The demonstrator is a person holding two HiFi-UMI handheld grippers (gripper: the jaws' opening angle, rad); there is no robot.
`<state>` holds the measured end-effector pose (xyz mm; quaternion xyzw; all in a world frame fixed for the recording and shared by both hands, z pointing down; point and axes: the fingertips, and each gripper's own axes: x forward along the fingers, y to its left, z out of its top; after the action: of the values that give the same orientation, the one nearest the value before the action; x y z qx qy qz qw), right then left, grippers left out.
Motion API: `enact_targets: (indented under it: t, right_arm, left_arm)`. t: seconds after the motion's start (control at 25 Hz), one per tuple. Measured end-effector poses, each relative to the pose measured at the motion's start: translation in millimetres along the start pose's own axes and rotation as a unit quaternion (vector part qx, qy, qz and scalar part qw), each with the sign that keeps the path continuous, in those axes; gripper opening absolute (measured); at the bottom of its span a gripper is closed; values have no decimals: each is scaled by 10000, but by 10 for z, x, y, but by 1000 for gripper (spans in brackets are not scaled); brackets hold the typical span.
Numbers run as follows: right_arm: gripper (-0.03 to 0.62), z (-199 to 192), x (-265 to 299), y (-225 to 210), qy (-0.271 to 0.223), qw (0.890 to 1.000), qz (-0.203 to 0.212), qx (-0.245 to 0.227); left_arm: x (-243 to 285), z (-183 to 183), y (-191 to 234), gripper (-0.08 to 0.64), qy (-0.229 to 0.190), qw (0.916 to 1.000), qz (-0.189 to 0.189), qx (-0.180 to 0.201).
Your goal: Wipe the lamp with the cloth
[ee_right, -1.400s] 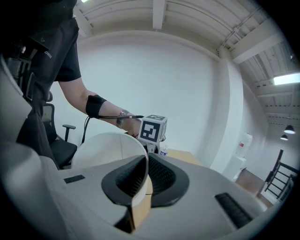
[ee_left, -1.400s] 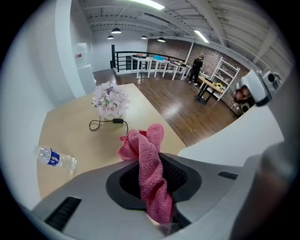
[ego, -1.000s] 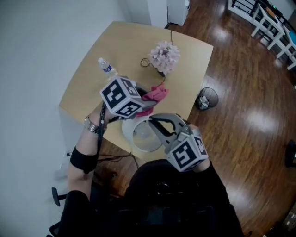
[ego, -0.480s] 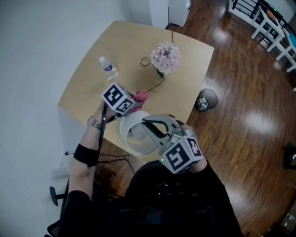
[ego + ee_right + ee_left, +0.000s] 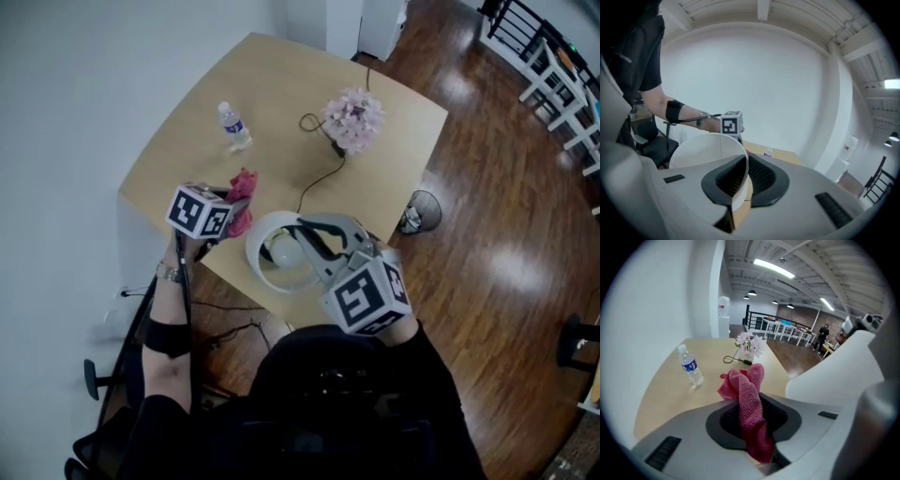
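The lamp (image 5: 267, 246) has a white round shade with a bulb inside and stands at the table's near edge. My right gripper (image 5: 305, 236) is shut on the shade's rim, and the thin white wall (image 5: 733, 187) sits between its jaws (image 5: 740, 185). A pink cloth (image 5: 242, 192) hangs out of my left gripper (image 5: 230, 208), left of the lamp and apart from it. In the left gripper view the cloth (image 5: 747, 394) is pinched between the jaws of the left gripper (image 5: 757, 430) and sticks up past them.
On the wooden table (image 5: 281, 89) stand a water bottle (image 5: 234, 127) and a bunch of pale pink flowers (image 5: 353, 120). A black cable (image 5: 321, 176) runs from the flowers towards the lamp. A wire waste basket (image 5: 419, 208) stands on the floor to the right.
My left gripper carried the cloth left and down, away from the lampshade to the table's near left corner. The right gripper kept its grip on the shade and shifted slightly.
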<state>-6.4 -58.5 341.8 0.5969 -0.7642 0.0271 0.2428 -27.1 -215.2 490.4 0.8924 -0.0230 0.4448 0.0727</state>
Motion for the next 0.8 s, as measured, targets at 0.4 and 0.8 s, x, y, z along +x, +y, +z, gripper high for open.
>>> enact_targets:
  t: [0.4,0.8]
  right_arm:
    - [20,196,658,-162,450,9987,60,-246]
    - [28,263,968,-311,475,9986,-28,-240]
  left_arm:
    - [-553,-966,-255,83,-598,9893,595,-1193]
    - [-331,-1539,-788,83,-738,9767,467,-1959]
